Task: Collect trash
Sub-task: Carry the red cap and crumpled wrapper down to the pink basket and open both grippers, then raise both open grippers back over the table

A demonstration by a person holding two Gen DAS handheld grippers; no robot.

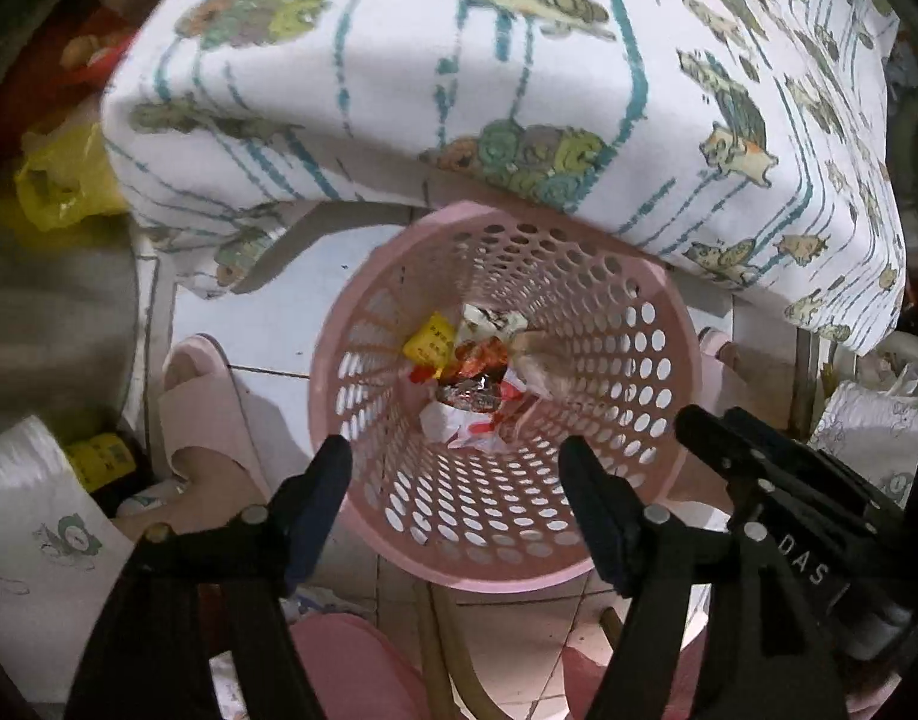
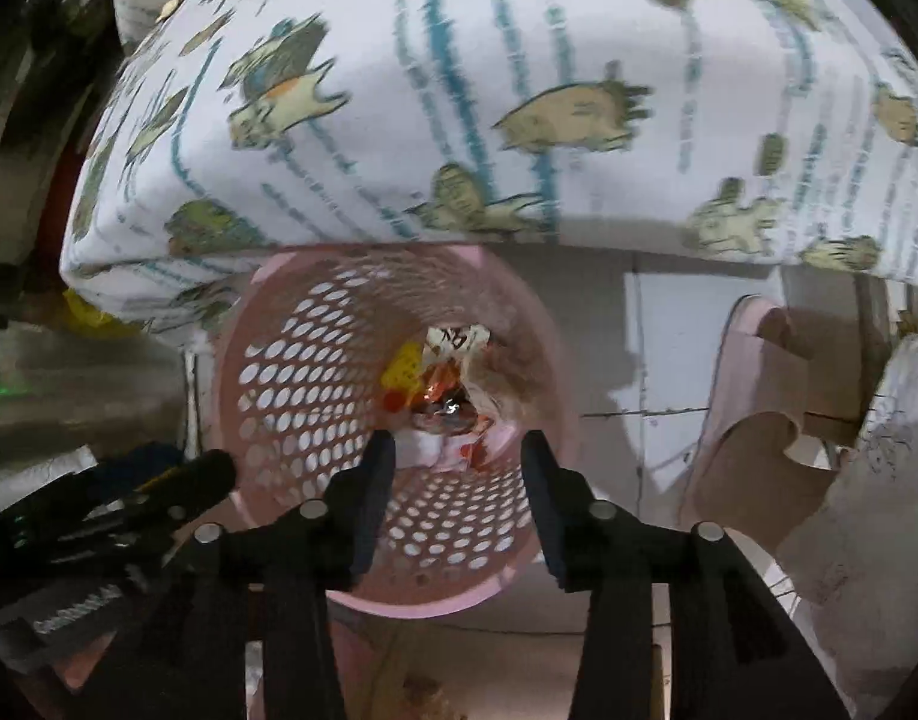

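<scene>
Both cams look straight down into a pink basket (image 1: 651, 324) w/ round holes in its wall, standing on a white tile floor (image 1: 267, 294). Trash (image 1: 471, 384) sits at the bottom: a yellow wrapper (image 1: 430, 347) at approx 10 o'clock in the pile, white paper at 12, orange and silver foil in the middle, red-and-white scraps at 6.

Left gripper (image 1: 456, 480) hangs over the basket mouth, fingers spread wide apart, nothing between them. Right gripper (image 2: 459, 468) is also above the basket, fingers apart and empty; in the left cam it shows at 4 o'clock, just beside the left one's right finger. In the right cam the left gripper shows at 8 o'clock.

A white tablecloth (image 1: 399, 60) w/ teal lines and animal prints drapes over the table edge at 12 o'clock, overhanging the far rim of the basket (image 2: 243, 372). The person's feet in pink slippers flank the basket: one slipper (image 1: 201, 414) at 9 o'clock in the left cam, the other slipper (image 2: 753, 408) at 3 o'clock in the right cam. A yellow plastic bag (image 1: 63, 180) lies at 10 o'clock in the left cam, near the cloth's corner.
</scene>
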